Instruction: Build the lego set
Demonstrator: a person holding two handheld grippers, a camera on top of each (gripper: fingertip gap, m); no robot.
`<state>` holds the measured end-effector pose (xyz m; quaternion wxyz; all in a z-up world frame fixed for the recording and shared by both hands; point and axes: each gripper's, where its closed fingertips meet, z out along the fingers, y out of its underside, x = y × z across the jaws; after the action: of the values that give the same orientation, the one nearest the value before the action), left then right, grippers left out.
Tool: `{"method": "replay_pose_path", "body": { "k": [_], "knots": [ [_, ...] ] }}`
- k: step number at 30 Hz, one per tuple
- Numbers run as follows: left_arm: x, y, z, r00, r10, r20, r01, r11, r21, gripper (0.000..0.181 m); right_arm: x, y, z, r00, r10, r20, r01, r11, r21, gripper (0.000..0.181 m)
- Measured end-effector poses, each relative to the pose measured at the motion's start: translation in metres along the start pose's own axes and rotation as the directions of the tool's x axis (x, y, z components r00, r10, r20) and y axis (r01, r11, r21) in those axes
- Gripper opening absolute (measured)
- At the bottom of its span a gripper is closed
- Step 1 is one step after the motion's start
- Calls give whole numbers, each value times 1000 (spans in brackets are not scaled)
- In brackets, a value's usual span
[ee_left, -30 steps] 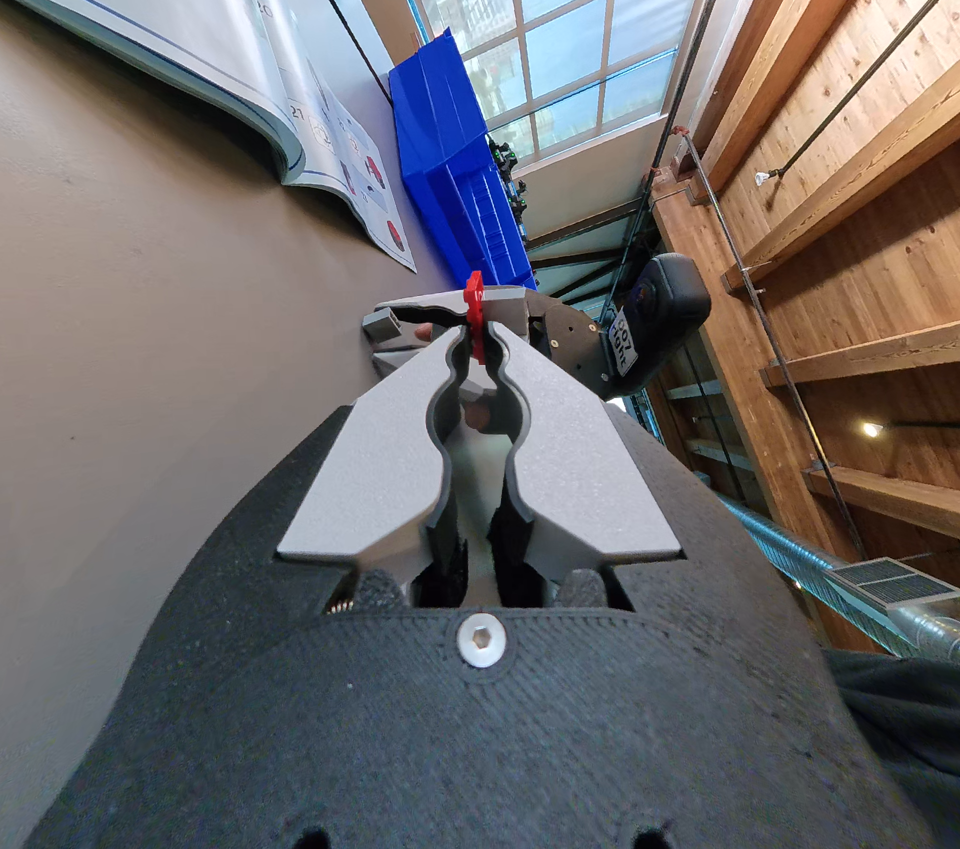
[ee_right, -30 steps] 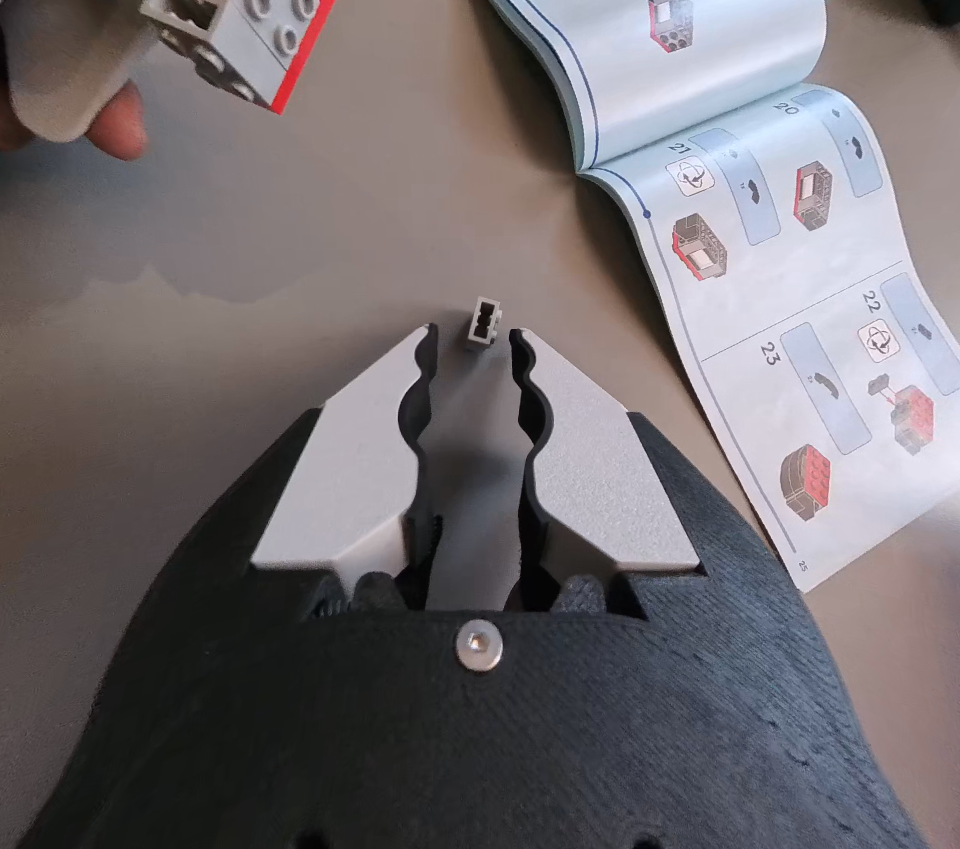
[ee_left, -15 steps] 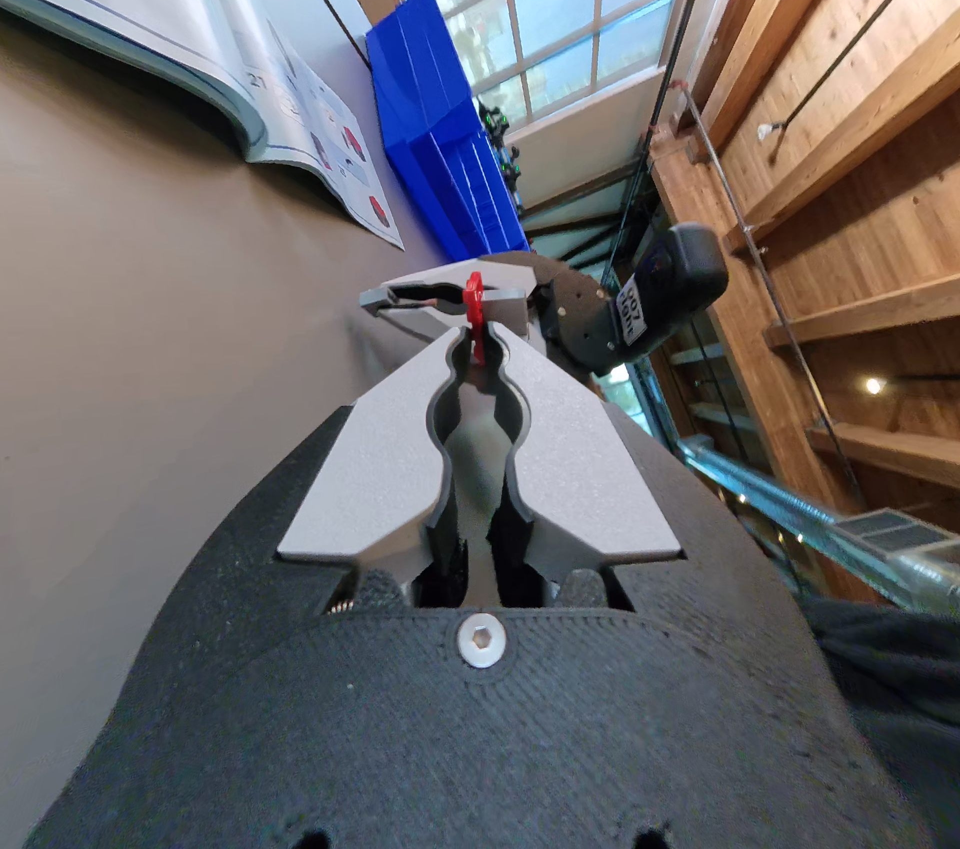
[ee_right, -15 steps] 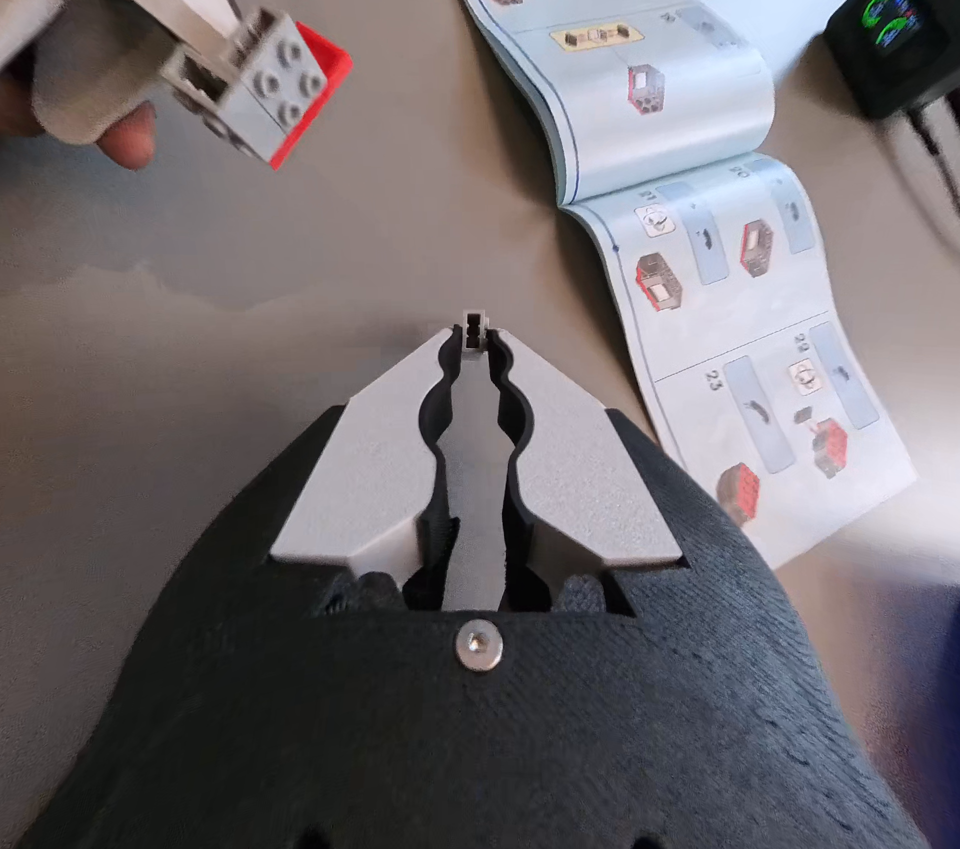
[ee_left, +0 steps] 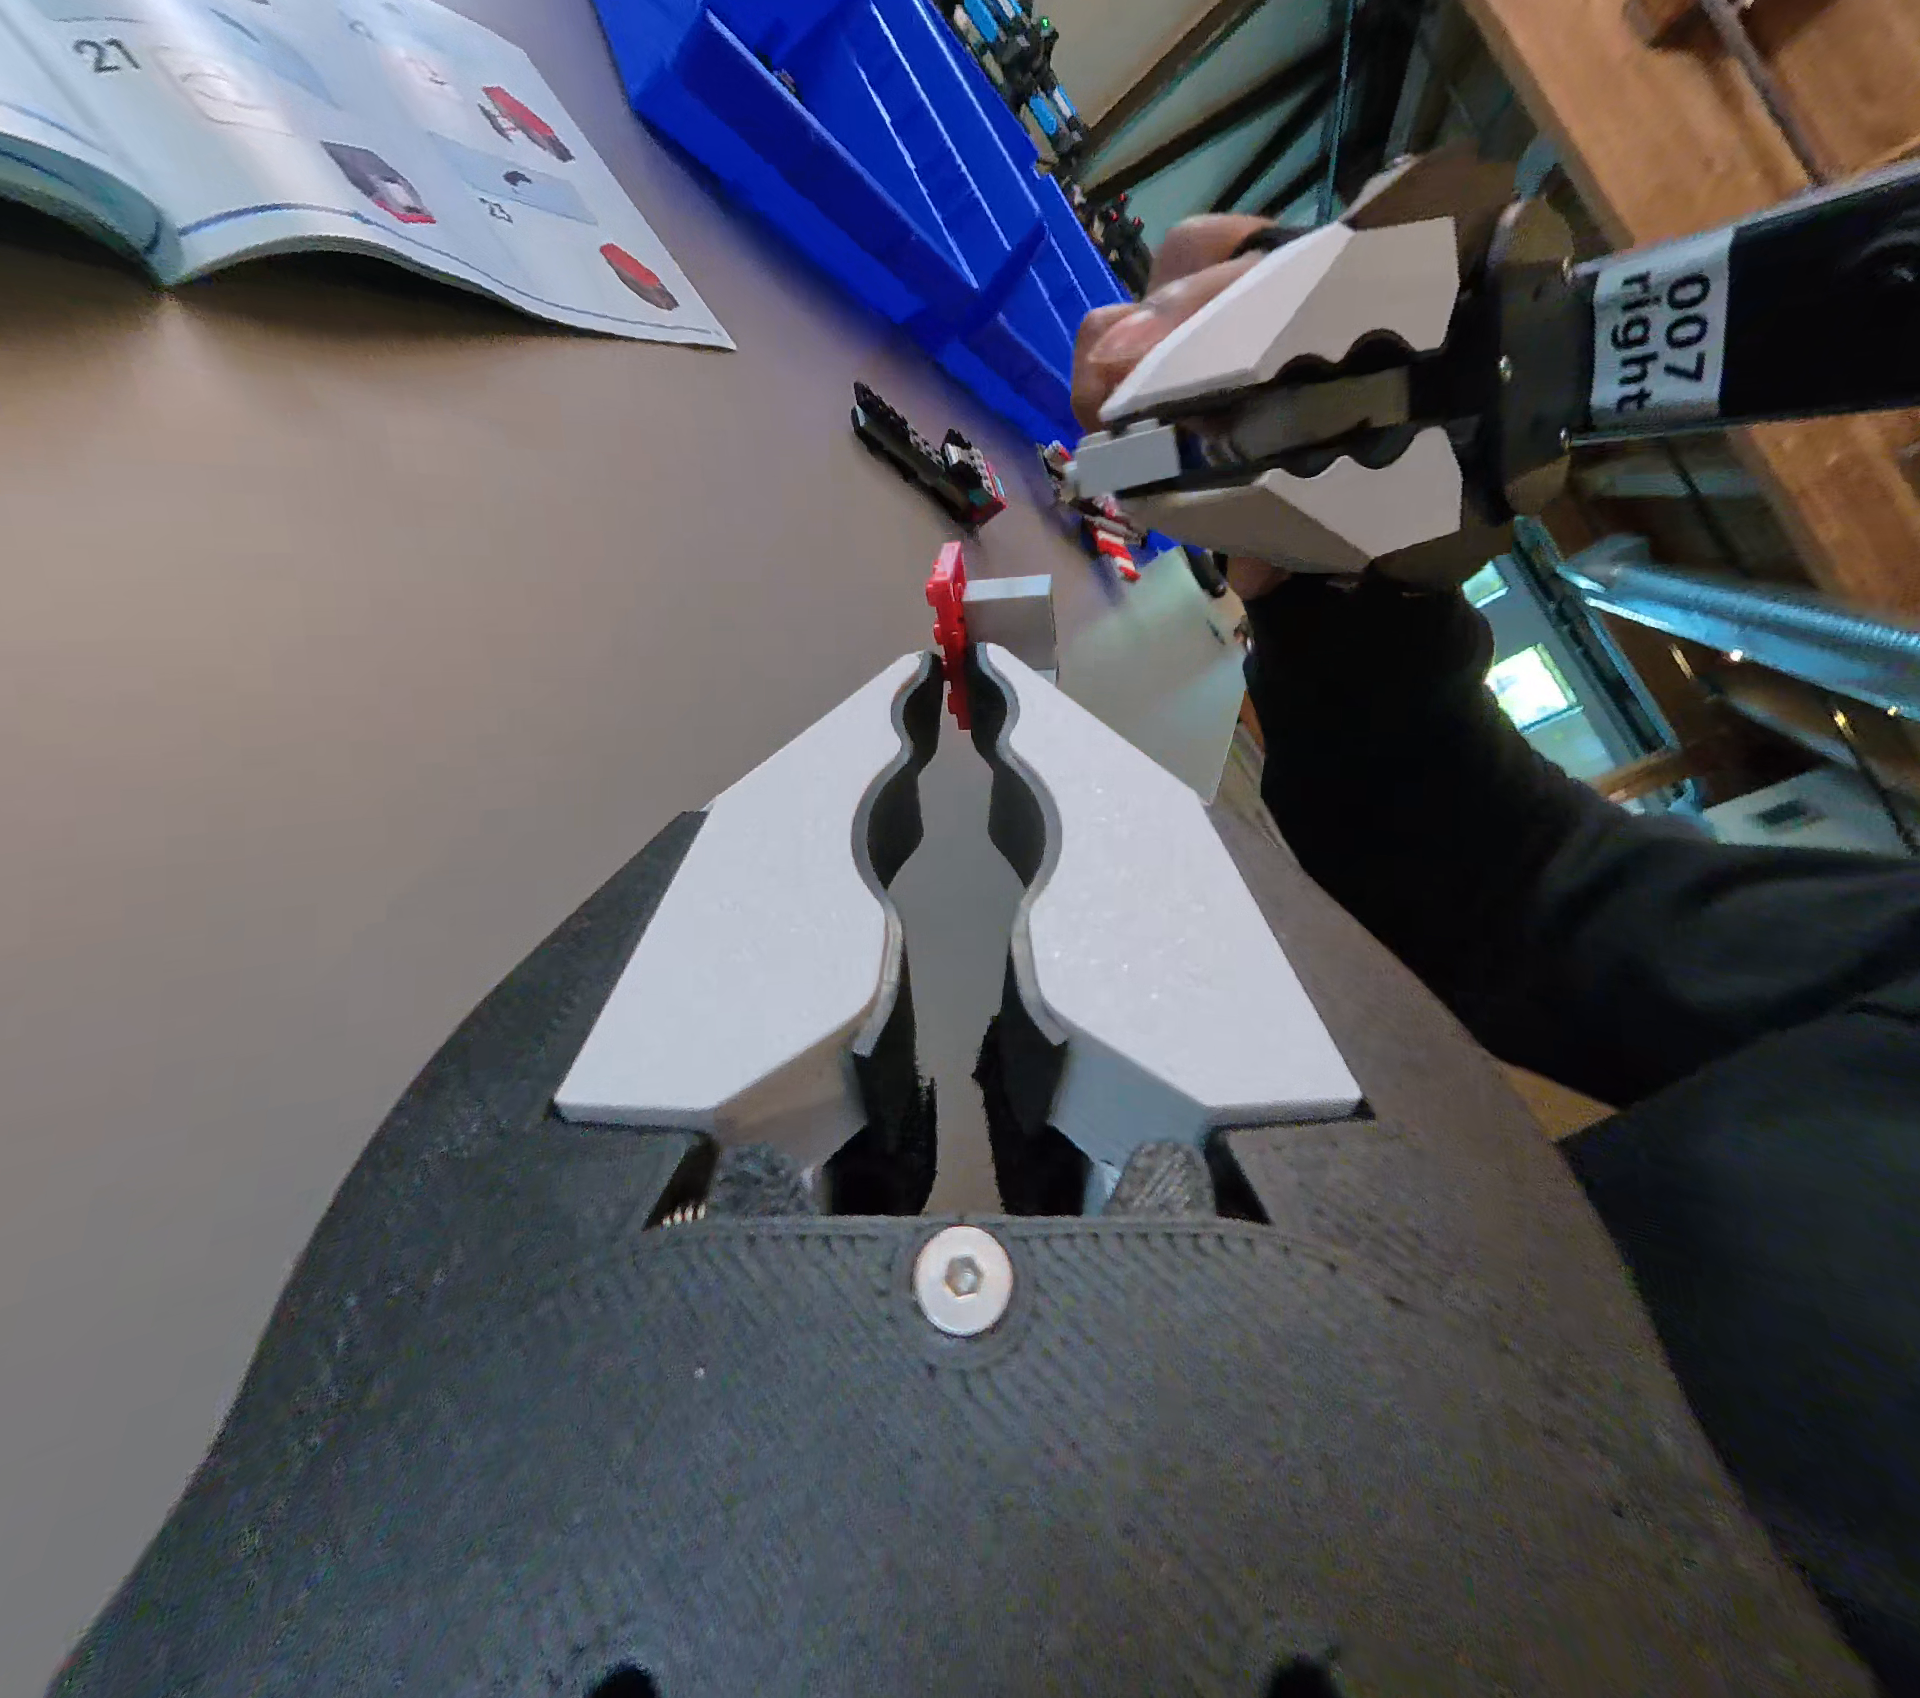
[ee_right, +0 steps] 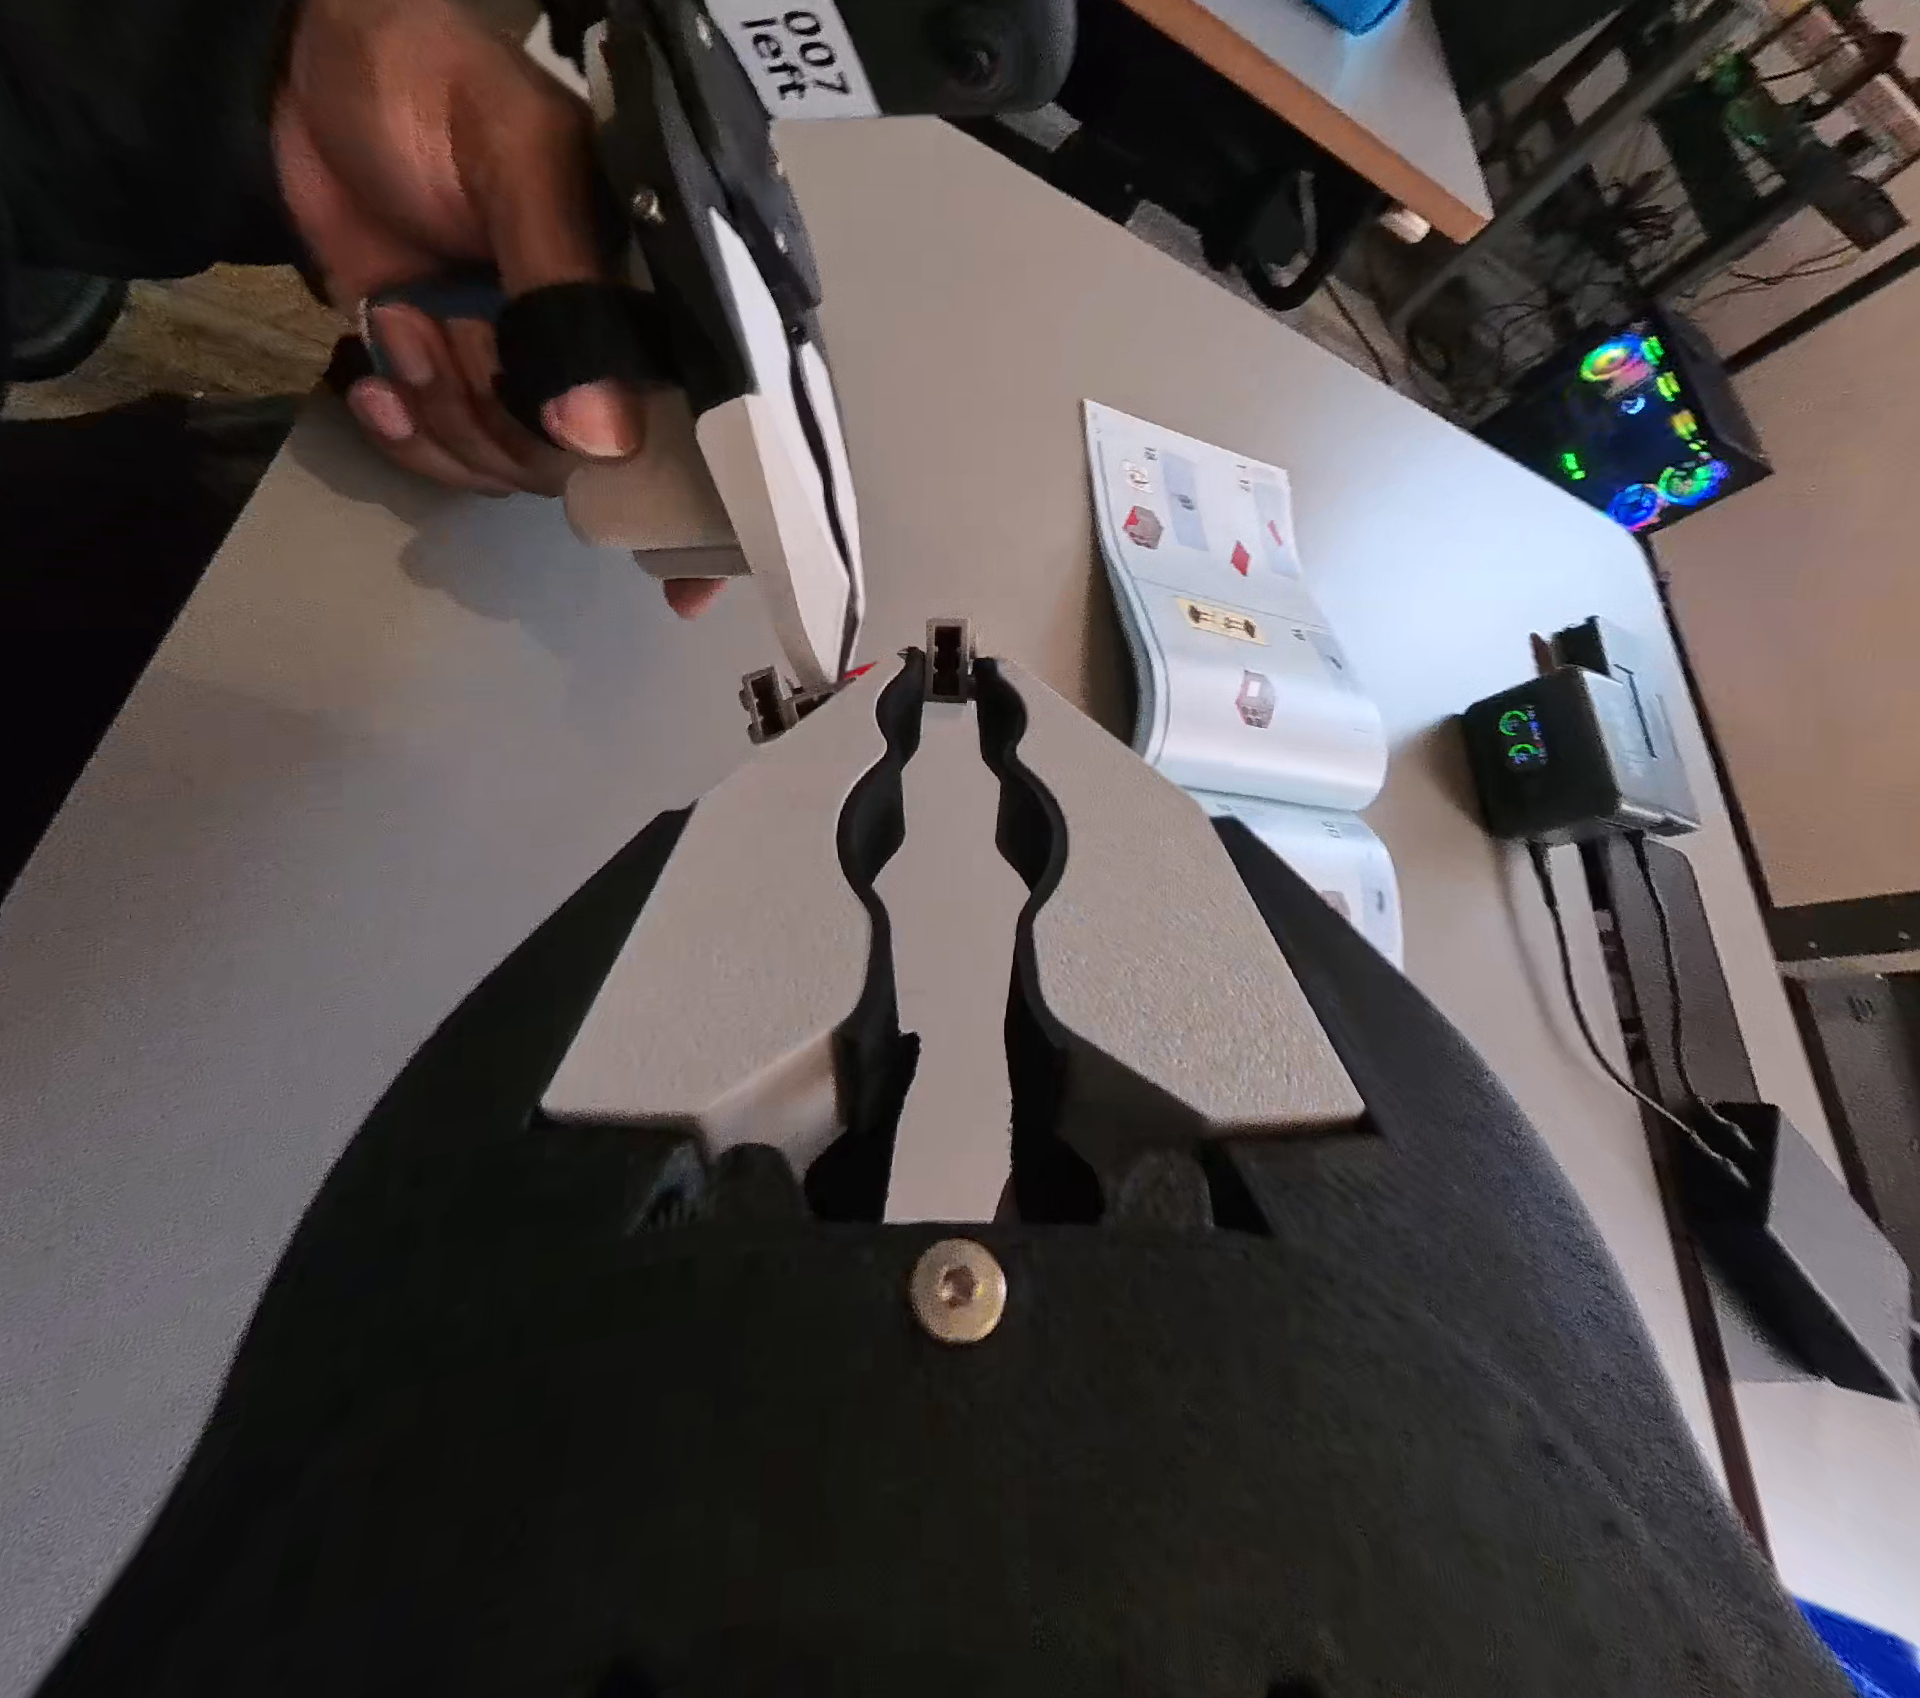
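Note:
My left gripper (ee_left: 954,674) is shut on the edge of a thin red plate (ee_left: 950,625) with a grey brick (ee_left: 1013,614) stuck to its side, held above the table (ee_left: 364,609). My right gripper (ee_right: 948,680) is shut on a small grey brick (ee_right: 948,659), its hollow underside towards the camera. In the left wrist view the right gripper (ee_left: 1132,464) holds that small grey brick (ee_left: 1127,459) in the air, up and to the right of the red plate. In the right wrist view the left gripper (ee_right: 826,609) and its grey brick (ee_right: 767,703) sit just left of my right fingertips.
An open instruction booklet (ee_left: 312,121) (ee_right: 1236,640) lies on the table. Blue bins (ee_left: 810,90) stand at the far edge. A black lego assembly (ee_left: 925,453) and small red-and-white pieces (ee_left: 1107,531) lie near them. A black device (ee_right: 1558,744) with lit dials and cables sits to the right. My right fingertips sit around 4 cm from my left ones.
My right gripper shut on the small grey brick on the table, then lifted it up close to the left gripper. The left gripper kept its red-and-grey piece and turned.

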<state>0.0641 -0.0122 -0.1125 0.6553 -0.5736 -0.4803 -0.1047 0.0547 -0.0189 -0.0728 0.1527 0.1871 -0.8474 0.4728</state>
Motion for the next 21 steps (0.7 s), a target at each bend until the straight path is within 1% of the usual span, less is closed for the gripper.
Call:
{"method": "replay_pose_path", "body": {
  "k": [5, 21],
  "knots": [
    [0, 5, 2, 999, 38, 15, -38, 999, -28, 5, -13, 5, 4, 998, -1, 63, 2, 1000, -20, 10],
    [2, 9, 4, 994, 108, 30, -106, 992, -63, 5, -21, 12, 9, 992, 10, 124, -2, 998, -66, 10]
  ]
}}
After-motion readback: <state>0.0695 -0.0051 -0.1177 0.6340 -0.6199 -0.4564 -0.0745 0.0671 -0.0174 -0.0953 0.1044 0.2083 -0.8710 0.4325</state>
